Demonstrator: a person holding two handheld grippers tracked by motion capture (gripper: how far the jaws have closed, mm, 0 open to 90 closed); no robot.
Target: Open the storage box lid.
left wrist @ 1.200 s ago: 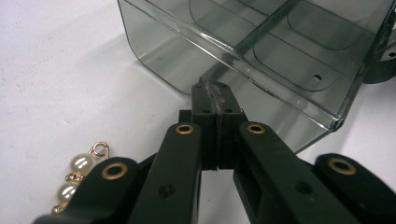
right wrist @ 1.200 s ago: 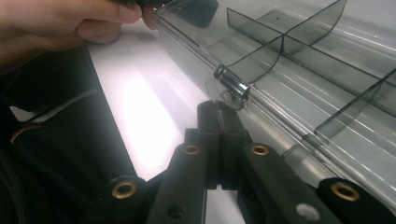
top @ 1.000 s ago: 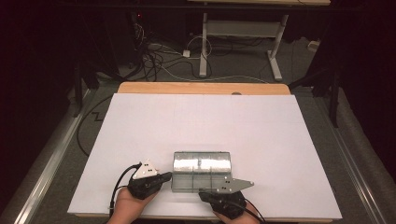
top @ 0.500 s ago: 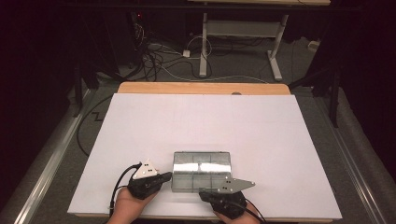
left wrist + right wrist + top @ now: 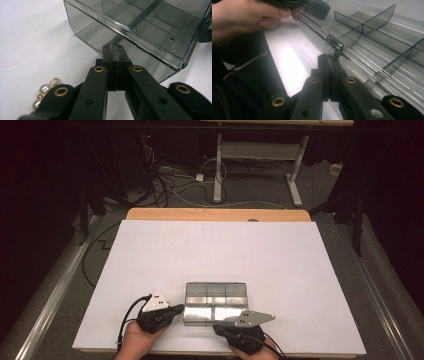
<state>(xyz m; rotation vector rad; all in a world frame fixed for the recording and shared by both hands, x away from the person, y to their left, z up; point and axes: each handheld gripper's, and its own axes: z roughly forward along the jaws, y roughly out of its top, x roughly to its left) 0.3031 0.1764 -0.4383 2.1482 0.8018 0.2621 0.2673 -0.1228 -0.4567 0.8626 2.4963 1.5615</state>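
Clearly the clear compartment box (image 5: pixel 216 302) lies at the near middle of the desk (image 5: pixel 150 250), long axis left to right. Left tongs (image 5: pixel 115 53) sit pinched together, empty, against its left end; right tongs (image 5: pixel 329 62), likewise closed and empty, touch the near-edge latch (image 5: pixel 335 45).

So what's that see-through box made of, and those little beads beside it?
The compartment box looks like smoky, glossy clear plastic: you see its dividers through the walls, and its edges catch bright reflections. The beads look like pearls, probably imitation, with a soft white sheen, strung on a gold-coloured metal loop. Real or fake can't be told.
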